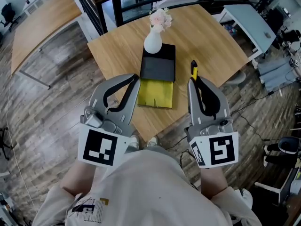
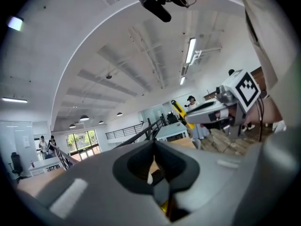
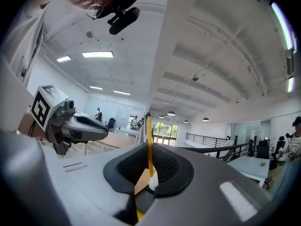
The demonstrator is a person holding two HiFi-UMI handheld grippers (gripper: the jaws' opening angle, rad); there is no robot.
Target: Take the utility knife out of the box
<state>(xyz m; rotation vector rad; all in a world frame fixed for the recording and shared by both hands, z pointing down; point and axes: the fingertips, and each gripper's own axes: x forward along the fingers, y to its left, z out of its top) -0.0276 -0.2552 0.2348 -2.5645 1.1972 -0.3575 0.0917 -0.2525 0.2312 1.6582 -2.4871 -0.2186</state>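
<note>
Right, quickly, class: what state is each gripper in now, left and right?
Left gripper: shut, nothing held between its jaws.
Right gripper: shut on the utility knife.

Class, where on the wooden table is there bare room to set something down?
Bare table lies left of the vase and black box, and right of them toward the right corner. The middle is crowded: vase, black box and yellow tray stand in a row.
</note>
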